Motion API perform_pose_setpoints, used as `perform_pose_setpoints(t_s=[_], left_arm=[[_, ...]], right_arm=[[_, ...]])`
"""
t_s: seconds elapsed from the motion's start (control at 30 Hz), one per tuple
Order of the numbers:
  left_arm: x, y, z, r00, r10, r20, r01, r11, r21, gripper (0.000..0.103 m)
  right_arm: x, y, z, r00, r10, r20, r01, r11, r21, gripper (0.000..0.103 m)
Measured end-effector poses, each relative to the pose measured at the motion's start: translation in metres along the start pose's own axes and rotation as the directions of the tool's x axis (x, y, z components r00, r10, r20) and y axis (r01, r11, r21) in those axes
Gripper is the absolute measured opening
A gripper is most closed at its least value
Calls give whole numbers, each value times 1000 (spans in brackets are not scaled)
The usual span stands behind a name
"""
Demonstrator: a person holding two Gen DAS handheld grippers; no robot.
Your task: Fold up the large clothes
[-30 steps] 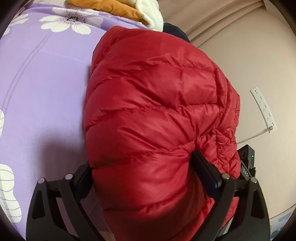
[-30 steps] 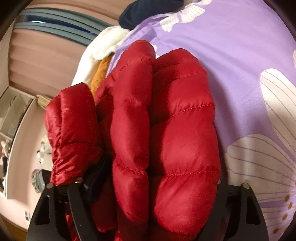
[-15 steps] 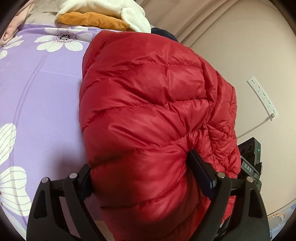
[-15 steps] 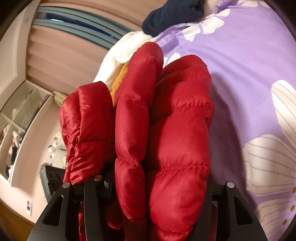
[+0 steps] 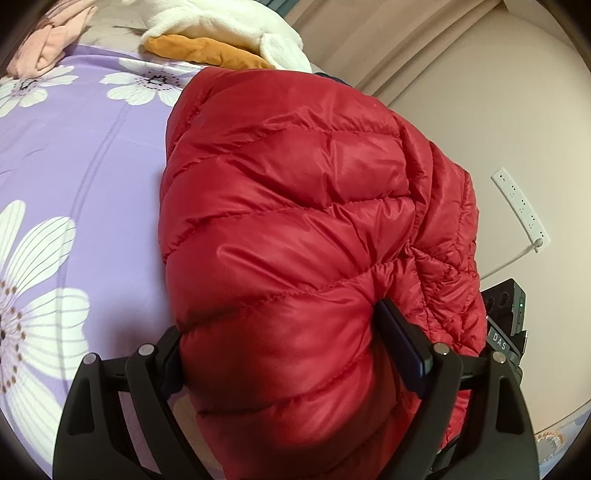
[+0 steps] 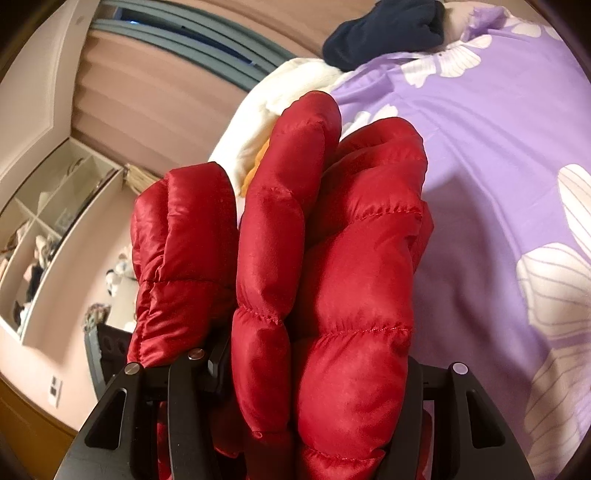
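Clamping a thick bundle of the red puffer jacket (image 5: 295, 229), the left gripper (image 5: 291, 354) stands wide, both pads pressed into the quilted fabric. The right gripper (image 6: 314, 373) is set narrower on several stacked folds of the same jacket (image 6: 325, 258), which fill the space between its pads; one more fold hangs outside its left finger. The jacket bulges up and forward from both grippers above a purple floral bedsheet (image 5: 81, 155). At the far end of the bed lie a white fleece (image 5: 229, 18), an orange garment (image 5: 207, 51), a pink garment (image 5: 48, 44) and a dark navy garment (image 6: 388, 29). A white power strip (image 5: 521, 210) lies on the right.
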State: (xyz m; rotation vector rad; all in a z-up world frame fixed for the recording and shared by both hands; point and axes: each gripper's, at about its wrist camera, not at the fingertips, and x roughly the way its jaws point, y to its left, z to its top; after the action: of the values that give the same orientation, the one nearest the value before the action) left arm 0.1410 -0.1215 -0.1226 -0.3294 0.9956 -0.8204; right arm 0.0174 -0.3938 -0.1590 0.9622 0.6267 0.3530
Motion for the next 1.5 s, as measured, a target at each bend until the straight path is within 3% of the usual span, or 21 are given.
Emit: perform_pose_setpoints(t_s=[0.87,1.5], left_arm=[[-77,33,-37,995,52,90,-45,995,-85,89],[-112,61,-42,984,86,158,-62,986,-152,89]], right_arm=[[72,24,29,994,38,-106,-49,993,-103,55],[137,52,47,983,38,-181,-73,979,-190,55]])
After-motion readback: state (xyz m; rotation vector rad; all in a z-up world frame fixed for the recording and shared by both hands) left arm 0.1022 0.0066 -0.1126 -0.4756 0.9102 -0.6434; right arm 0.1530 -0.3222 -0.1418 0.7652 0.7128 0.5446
